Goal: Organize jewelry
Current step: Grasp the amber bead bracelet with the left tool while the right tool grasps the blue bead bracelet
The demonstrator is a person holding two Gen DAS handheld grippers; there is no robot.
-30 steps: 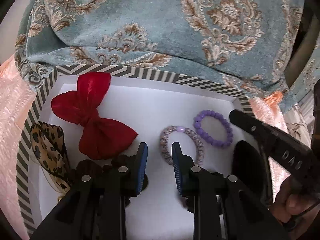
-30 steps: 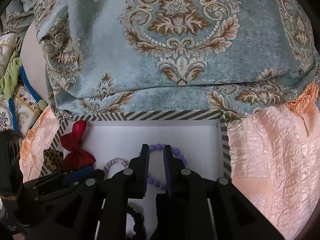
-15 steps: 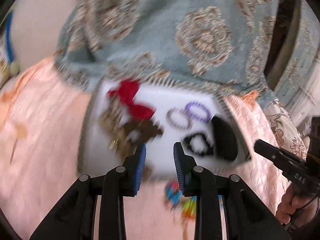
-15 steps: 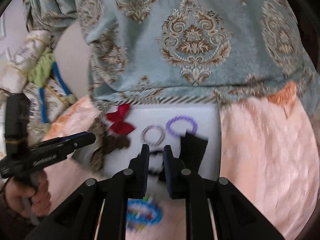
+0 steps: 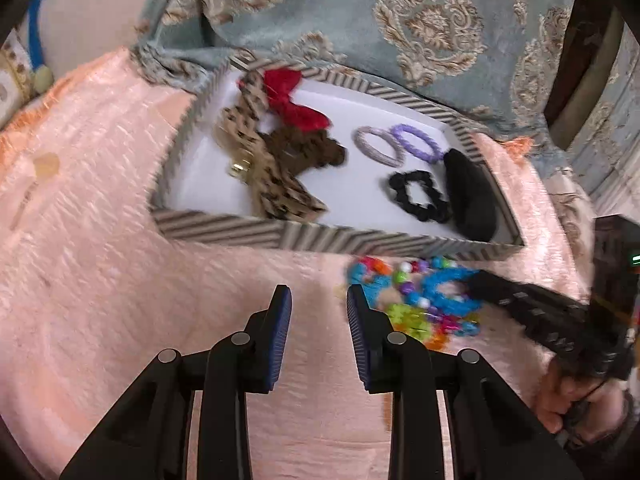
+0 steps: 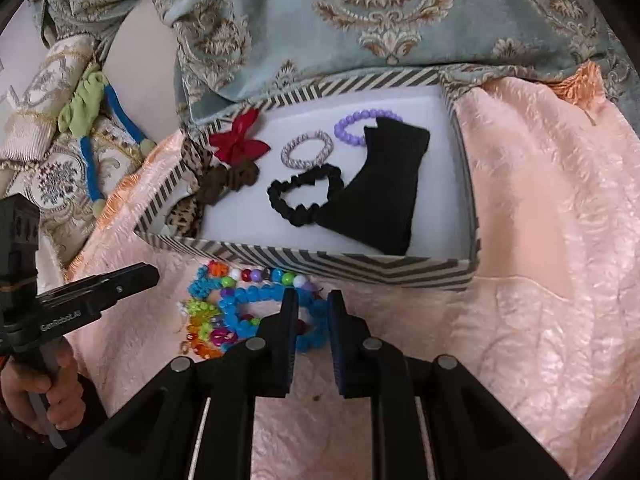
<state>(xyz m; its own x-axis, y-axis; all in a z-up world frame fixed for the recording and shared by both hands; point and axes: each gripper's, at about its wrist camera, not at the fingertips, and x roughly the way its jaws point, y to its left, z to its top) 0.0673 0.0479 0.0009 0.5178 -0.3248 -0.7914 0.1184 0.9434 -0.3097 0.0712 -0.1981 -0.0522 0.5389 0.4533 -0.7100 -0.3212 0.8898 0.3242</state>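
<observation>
A striped box [image 5: 248, 232] [image 6: 360, 268] on a peach cloth holds a red bow [image 5: 292, 100] [image 6: 240, 142], a leopard bow [image 5: 260, 168], a brown scrunchie [image 5: 308, 148], a grey hair tie [image 5: 376, 146] [image 6: 306, 154], a purple bead bracelet [image 5: 416, 142] [image 6: 352, 124], a black scrunchie [image 5: 418, 196] [image 6: 304, 196] and a black cloth [image 5: 470, 196] [image 6: 384, 188]. A pile of colourful bead bracelets [image 5: 416, 296] [image 6: 236, 308] lies in front of the box. My left gripper [image 5: 318, 300] is open and empty left of the pile. My right gripper [image 6: 313, 304] is open over the pile's right edge.
A teal patterned fabric [image 5: 400, 20] [image 6: 360, 12] lies behind the box. A cushion with green and blue cords [image 6: 88, 120] sits at the far left. Peach cloth [image 5: 100, 240] [image 6: 540, 220] spreads around the box.
Both grippers have pulled back out of the box toward the front. The whole box and the bead pile in front of it have come into view.
</observation>
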